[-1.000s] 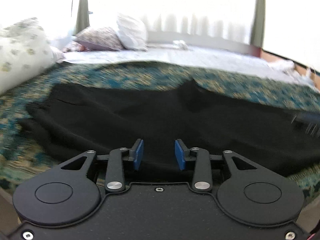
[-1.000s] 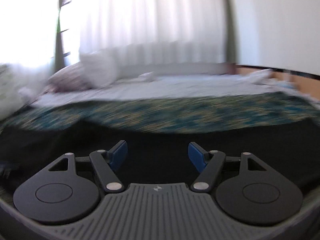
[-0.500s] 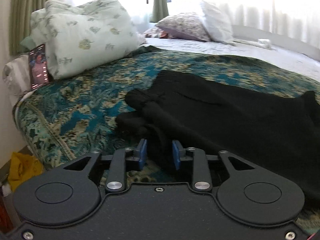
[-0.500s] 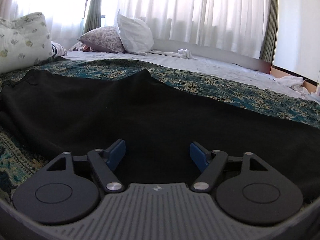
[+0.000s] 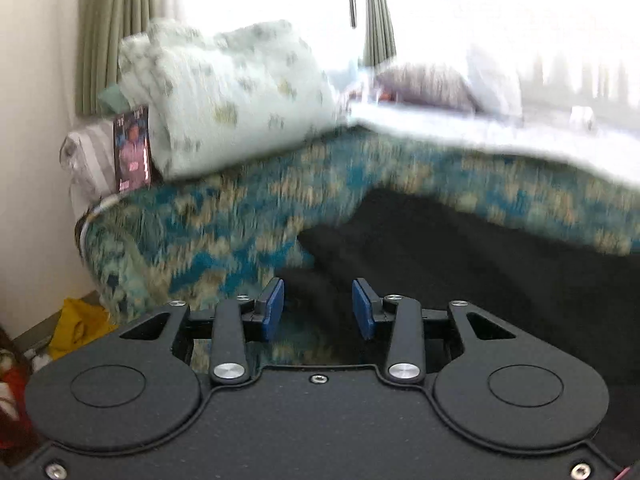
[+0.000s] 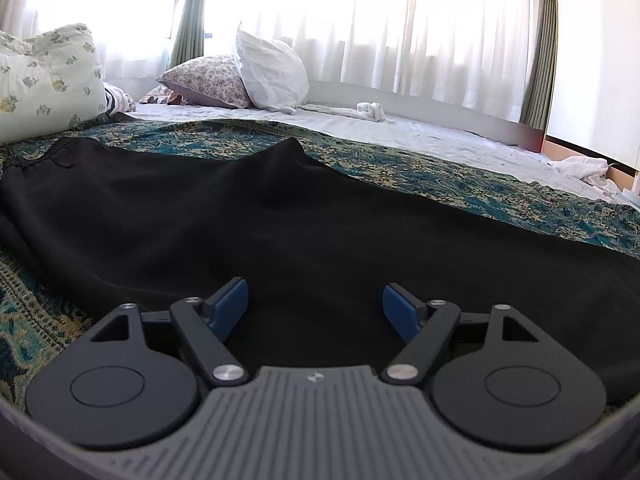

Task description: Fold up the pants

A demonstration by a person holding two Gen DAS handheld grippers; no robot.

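Pants, black soft-fabric pair (image 6: 280, 216), lie spread flat on teal patterned bedspread (image 6: 440, 176) w/ both tools low at near edge, prob. to grab for a fold: left gripper (image 5: 318, 308) part-spread at bunched end, right gripper (image 6: 316, 308) spread wide, neither pinching anything.

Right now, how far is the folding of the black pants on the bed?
Done: the black pants lie spread out on the patterned bedspread, with no fold visible. In hand: nothing is gripped. The left gripper is open near the pants' edge, in a blurred view; the right gripper is open over the cloth. Left: grasping and every fold.
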